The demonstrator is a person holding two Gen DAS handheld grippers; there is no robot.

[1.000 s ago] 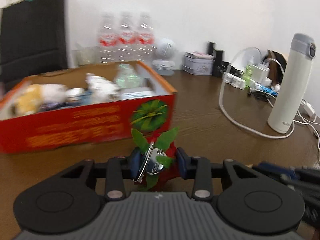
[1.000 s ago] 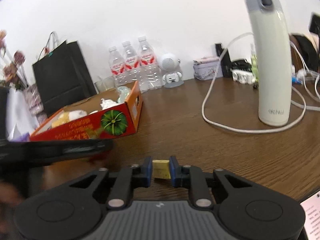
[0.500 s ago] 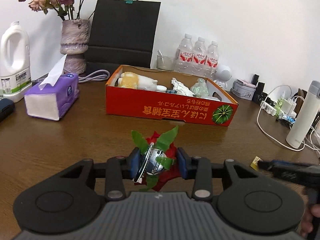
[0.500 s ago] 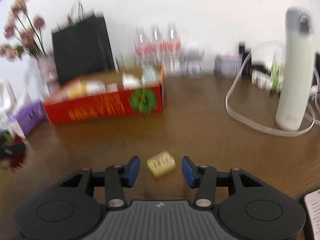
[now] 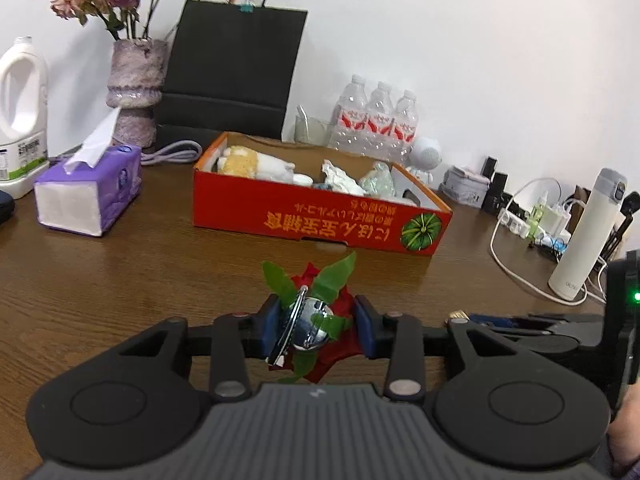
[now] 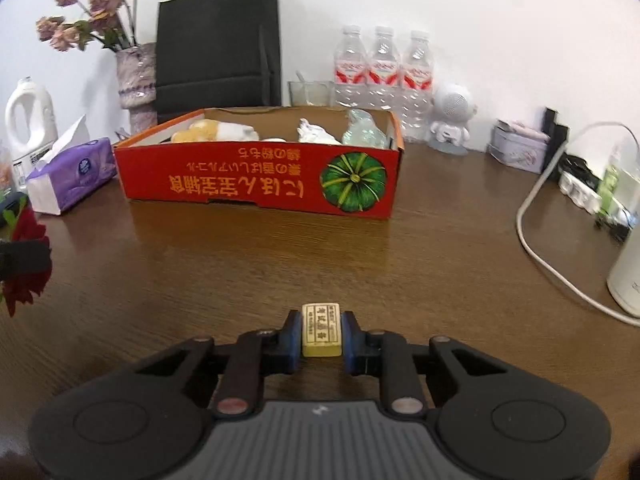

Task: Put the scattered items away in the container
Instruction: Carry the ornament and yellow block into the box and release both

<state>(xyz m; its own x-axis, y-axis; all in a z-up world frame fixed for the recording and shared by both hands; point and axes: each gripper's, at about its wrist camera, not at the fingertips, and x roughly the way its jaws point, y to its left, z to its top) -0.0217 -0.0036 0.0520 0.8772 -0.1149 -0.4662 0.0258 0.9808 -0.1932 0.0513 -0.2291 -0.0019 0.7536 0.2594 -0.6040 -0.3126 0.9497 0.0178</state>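
Observation:
A red cardboard box (image 5: 304,216) (image 6: 256,184) stands on the brown table and holds a plush toy, crumpled paper and other bits. My left gripper (image 5: 316,312) is shut on a red flower ornament (image 5: 314,324) with green leaves and a silver bell, held short of the box's front wall. In the right wrist view my right gripper (image 6: 321,334) has its jaws closing on a small yellow block (image 6: 321,330); both blue pads touch its sides. The right gripper (image 5: 500,320) also shows low at the right in the left wrist view.
A purple tissue box (image 5: 88,192) sits left of the red box. A flower vase (image 5: 136,92), a black paper bag (image 5: 232,68) and water bottles (image 5: 376,120) line the wall. A white flask (image 5: 588,236) and a white cable (image 5: 516,272) lie at the right.
The left gripper drew back from the box with the ornament. The right gripper opened, left the yellow block on the table, then closed on it again lengthwise.

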